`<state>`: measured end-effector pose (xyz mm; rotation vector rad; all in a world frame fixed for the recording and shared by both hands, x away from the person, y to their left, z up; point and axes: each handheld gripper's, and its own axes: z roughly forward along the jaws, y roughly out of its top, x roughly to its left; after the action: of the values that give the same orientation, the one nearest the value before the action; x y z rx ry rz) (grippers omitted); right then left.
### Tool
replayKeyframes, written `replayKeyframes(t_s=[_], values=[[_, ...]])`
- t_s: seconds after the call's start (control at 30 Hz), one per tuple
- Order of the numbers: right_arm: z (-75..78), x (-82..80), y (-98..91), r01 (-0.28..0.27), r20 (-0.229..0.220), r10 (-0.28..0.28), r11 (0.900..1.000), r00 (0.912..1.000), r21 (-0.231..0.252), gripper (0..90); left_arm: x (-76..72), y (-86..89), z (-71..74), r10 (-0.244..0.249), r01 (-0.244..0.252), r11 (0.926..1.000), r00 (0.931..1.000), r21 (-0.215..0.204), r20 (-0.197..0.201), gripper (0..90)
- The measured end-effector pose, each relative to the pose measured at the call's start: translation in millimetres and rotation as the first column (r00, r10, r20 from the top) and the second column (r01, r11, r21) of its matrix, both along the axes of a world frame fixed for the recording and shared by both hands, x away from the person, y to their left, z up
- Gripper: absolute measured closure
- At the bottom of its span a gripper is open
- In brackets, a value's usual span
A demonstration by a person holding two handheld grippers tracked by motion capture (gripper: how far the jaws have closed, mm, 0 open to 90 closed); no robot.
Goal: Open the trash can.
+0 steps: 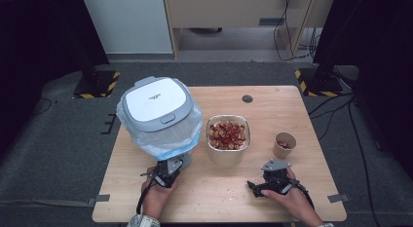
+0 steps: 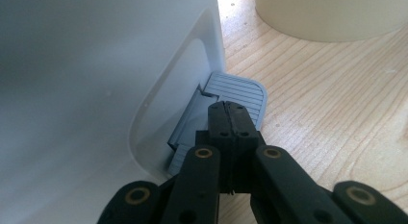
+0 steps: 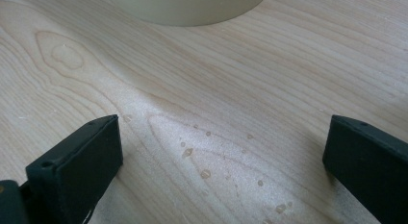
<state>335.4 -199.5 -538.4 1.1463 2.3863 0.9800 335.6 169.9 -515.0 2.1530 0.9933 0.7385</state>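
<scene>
Pedal bin (image 1: pixel 158 115) with plastic liner blocks table's (image 1: pixel 292 103) left half, far to middle. Food-filled container (image 1: pixel 228 134) stands just right of bin, narrow gap between. Paper cup (image 1: pixel 284 144) further right, apart from container. Near strip of table open, scattered crumbs (image 3: pixel 206 173) no barrier. Left gripper (image 2: pixel 230 113), jaws together, sits at grey foot pedal (image 2: pixel 240 92) against bin's base. Right gripper (image 1: pixel 256 187), jaws wide, over bare wood near container. Far right corner clear.

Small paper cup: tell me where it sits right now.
In the high view the small paper cup stands on the table's right side, just right of the food bowl and beyond the right tool.
</scene>
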Motion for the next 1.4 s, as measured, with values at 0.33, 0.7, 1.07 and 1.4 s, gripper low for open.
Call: replayKeyframes(t_s=[0.33,0.7,1.07,1.4], values=[[10.3,-9.0,-2.8,-0.036,0.014,0.036,0.9993,0.9993,-0.014,6.0,3.1,-0.2,-7.0,0.004,-0.004,1.0000,0.9995,-0.002,-0.032,89.8],[23.1,-24.4,-28.0,-0.008,0.024,0.007,0.9999,0.9997,0.007,4.1,3.5,-0.1,-7.5,0.006,-0.006,1.0000,0.9993,0.002,-0.038,89.7],[23.8,-24.9,-39.2,0.037,0.024,-0.037,0.9993,0.9990,-0.005,4.9,3.4,0.2,-7.6,0.008,-0.008,1.0000,0.9992,-0.003,-0.038,89.7],[27.7,-26.2,-50.6,0.084,0.043,-0.084,0.9964,0.9955,0.008,5.4,3.4,0.5,-7.7,0.010,-0.011,0.9999,0.9992,-0.008,-0.040,89.8]])
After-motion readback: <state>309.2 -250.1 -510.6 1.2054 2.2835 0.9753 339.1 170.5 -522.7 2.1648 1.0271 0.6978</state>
